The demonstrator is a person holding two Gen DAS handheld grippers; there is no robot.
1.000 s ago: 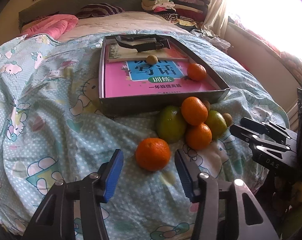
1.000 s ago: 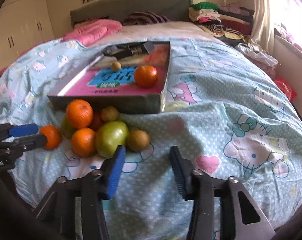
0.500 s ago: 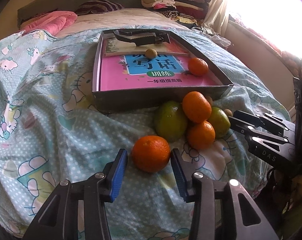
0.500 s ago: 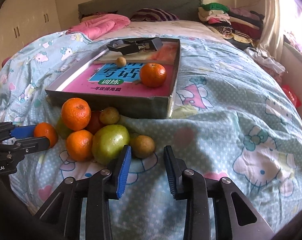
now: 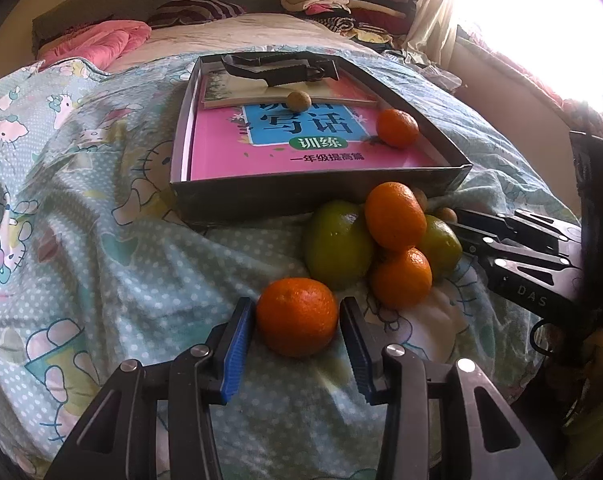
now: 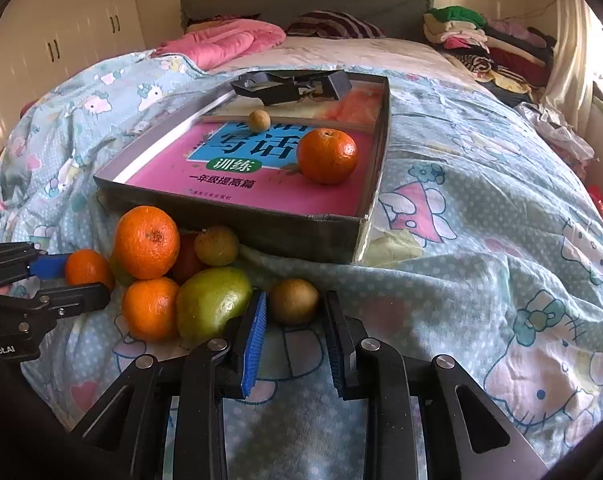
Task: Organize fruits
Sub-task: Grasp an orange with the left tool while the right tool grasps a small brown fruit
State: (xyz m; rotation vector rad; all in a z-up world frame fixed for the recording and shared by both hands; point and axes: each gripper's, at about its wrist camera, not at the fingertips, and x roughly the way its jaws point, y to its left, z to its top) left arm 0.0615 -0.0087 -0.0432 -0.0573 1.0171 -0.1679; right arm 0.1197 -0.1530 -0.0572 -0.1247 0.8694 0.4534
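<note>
Left gripper [image 5: 297, 318] brackets a glossy orange tangerine [image 5: 297, 322].

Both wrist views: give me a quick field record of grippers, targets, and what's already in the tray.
left gripper: open, straddling a loose orange on the quilt
right gripper: open, around a small brown fruit
tray: holds one orange, one small brown fruit, a pink book
fruit pile: oranges and green fruits, outside tray

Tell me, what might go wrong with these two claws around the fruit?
The left gripper brackets the loose orange mandarin on a soft quilt; it may roll away. The right gripper flanks the small brown fruit beside a green pear-shaped fruit, and could nudge the pile.
</note>
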